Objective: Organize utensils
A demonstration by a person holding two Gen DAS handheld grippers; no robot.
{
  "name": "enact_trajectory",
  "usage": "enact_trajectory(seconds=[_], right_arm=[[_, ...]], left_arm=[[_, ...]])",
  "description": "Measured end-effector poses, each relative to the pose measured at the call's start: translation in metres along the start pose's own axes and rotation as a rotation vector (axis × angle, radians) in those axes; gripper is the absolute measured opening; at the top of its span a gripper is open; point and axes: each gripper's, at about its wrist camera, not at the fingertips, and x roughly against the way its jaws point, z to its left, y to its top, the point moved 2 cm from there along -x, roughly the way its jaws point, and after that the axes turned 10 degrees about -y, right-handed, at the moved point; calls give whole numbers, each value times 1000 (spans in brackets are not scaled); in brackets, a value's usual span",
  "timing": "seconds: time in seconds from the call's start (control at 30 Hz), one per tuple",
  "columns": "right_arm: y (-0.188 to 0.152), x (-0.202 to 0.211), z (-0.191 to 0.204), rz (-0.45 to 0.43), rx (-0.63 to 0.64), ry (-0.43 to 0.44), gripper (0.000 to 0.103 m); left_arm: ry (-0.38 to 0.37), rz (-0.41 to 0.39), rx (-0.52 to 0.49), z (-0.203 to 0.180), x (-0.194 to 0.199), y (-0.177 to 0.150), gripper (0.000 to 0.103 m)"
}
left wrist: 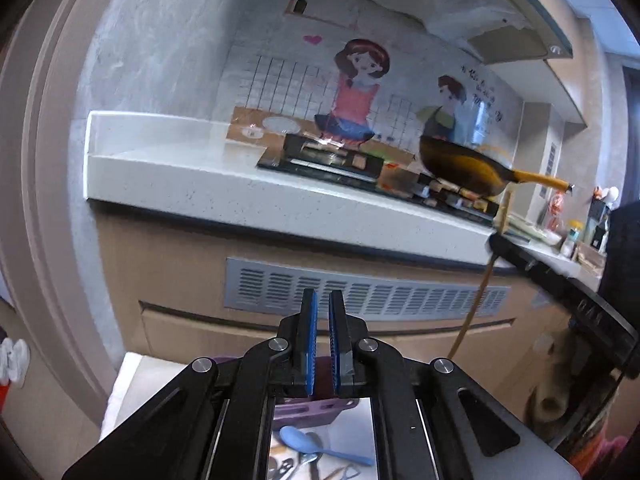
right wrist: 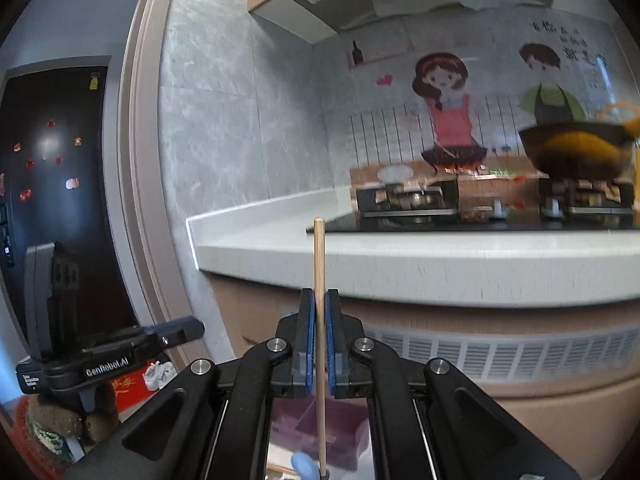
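Right tongs (right wrist: 319, 336) clamp upright chopstick (right wrist: 319, 264); left tongs (left wrist: 323, 340) bare.

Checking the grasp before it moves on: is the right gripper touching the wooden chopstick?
Touching. The right wrist view shows the right gripper with both blue pads closed against the upright wooden chopstick, no gap on either side.

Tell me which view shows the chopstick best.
The right wrist view: the chopstick stands upright, clamped in the right gripper. The left wrist view catches only a slanted stretch of it at the right.
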Motion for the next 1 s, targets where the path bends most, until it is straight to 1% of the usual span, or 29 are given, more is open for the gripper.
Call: enact_trajectory(seconds=[0.1,0.2,0.3,0.33,0.37,0.43,0.47,0.53,0.63,0.7,0.73,0.8,0.87,0.93,1.0], right_arm=[[-6,-3,1,-4,36,-22,5],[-26,-15,-3,56,23,-28,5],[-46,-20,-8,116,11,-27,5],[-53,-22,-9,134,12,-27,5],[-58,-23,-9,147,13,-26,5],[-70,-25,-11,174,10,-25,5],[-75,-26,-13,185,9,-26,5],[-84,-26,-15,203,5,-31,5],[-98,-28,-20,232,0,-39,5],[-106,-27,-26,251,-6,-41,5],[-110,-26,-29,258,-10,-42,5],[-115,-24,-34,268,-18,-45,5],[-121,-22,-41,283,-35,-42,5],[-126,-20,-46,291,-44,-44,5],[-130,-20,-51,299,-51,-46,5]], left_arm=[[43,93,28,20,-16,-25,6],[84,194,101,44,-34,-60,7],[98,281,203,72,-48,-97,9],[120,318,265,86,-53,-111,15],[134,344,316,95,-59,-123,26],[120,393,421,108,-67,-148,36],[100,413,474,111,-73,-161,36],[77,440,525,109,-82,-176,37],[46,467,565,96,-102,-189,37],[50,468,587,87,-118,-193,37],[67,463,583,84,-125,-194,37],[125,449,548,78,-137,-193,37],[162,445,515,73,-146,-194,37],[188,459,485,69,-159,-197,37],[194,472,464,65,-166,-201,35]])
